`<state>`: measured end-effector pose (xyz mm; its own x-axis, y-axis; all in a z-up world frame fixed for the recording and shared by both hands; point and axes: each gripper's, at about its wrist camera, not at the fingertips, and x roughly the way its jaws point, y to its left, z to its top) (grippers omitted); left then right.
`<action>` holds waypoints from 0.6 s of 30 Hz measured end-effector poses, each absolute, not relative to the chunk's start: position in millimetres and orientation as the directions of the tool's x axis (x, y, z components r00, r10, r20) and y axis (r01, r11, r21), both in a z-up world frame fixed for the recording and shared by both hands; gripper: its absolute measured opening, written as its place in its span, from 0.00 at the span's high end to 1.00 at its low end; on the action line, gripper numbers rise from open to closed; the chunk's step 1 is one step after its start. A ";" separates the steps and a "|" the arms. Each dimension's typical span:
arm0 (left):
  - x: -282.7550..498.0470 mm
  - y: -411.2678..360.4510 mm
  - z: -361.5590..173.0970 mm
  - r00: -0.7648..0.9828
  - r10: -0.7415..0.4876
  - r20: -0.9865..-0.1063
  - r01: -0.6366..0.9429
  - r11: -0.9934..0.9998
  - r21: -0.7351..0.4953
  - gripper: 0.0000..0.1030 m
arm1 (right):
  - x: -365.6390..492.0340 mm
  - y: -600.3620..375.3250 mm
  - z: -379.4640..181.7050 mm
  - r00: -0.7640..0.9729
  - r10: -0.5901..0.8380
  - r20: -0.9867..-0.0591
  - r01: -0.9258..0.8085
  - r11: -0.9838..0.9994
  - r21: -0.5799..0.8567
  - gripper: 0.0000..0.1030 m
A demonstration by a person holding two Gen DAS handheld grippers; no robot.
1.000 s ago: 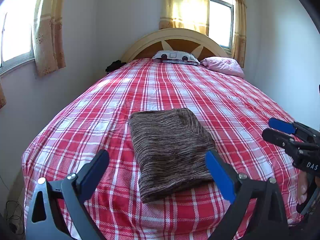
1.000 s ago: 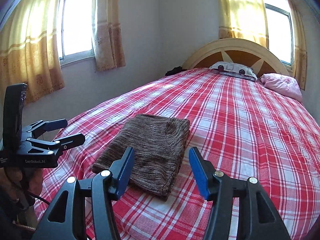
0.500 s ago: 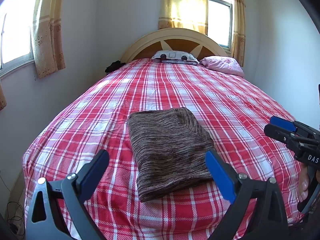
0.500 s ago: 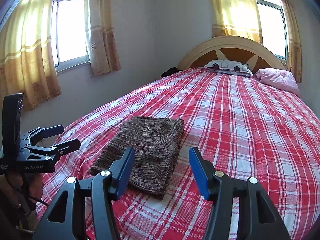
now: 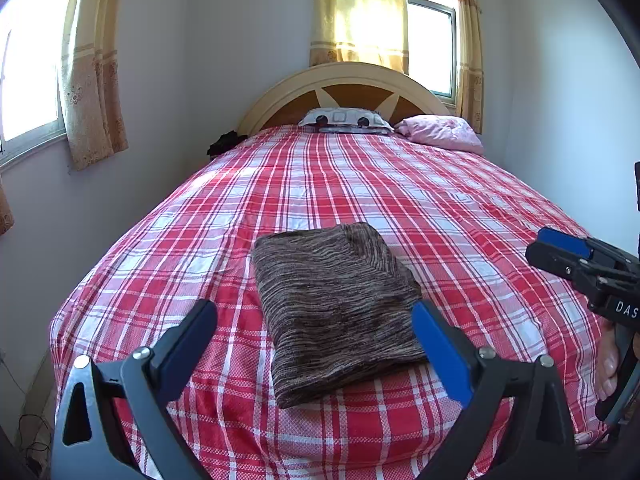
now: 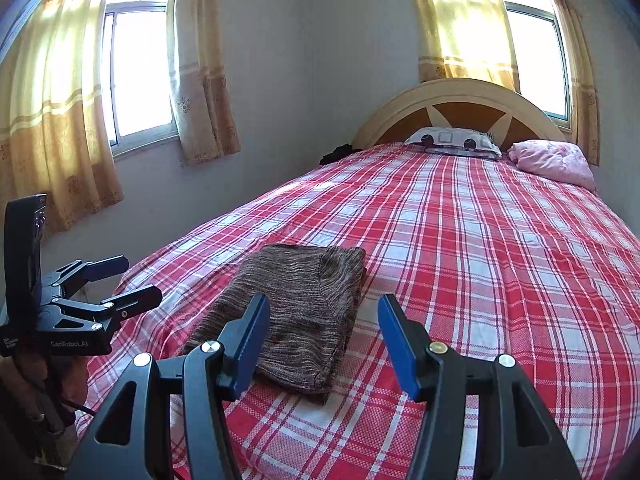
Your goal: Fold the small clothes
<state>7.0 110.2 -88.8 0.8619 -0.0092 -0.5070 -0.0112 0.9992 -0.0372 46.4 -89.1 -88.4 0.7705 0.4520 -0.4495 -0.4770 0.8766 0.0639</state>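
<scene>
Little has been moved since the earlier frames: both grippers have only been drawn slightly back from the cloth [image 5: 336,308], which has stayed folded near the foot of the bed [image 5: 400,184]. The left gripper [image 5: 316,332] is held released above the bed's near edge, its fingers spread wider than the cloth and apart from it. The right gripper [image 6: 324,330] is likewise held released and empty, just beside the cloth's near right corner.
</scene>
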 end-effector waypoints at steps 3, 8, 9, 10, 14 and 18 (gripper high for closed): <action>7.5 110.0 -88.8 0.860 -0.011 -0.510 -0.010 0.999 -0.038 0.00 | 45.6 -88.4 -88.3 0.771 0.454 -0.446 -0.480 0.875 0.062 0.44; 8.4 110.5 -88.8 0.857 -0.014 -0.515 -0.009 0.999 -0.041 0.00 | 44.3 -86.0 -87.7 0.771 0.458 -0.442 -0.486 0.872 0.057 0.44; 8.6 110.9 -89.0 0.856 -0.016 -0.516 -0.007 0.999 -0.044 0.00 | 44.2 -85.7 -87.9 0.770 0.459 -0.442 -0.487 0.872 0.057 0.44; 8.9 110.6 -89.0 0.856 -0.014 -0.517 -0.010 0.999 -0.043 0.00 | 44.3 -85.4 -88.3 0.769 0.460 -0.443 -0.488 0.871 0.058 0.44; 9.3 110.1 -89.0 0.854 -0.011 -0.520 -0.012 0.999 -0.041 0.00 | 44.3 -84.9 -88.9 0.769 0.461 -0.443 -0.489 0.871 0.057 0.44; 9.7 110.9 -88.7 0.854 -0.012 -0.520 -0.011 0.999 -0.042 0.00 | 42.4 -84.1 -89.0 0.771 0.464 -0.435 -0.492 0.869 0.054 0.44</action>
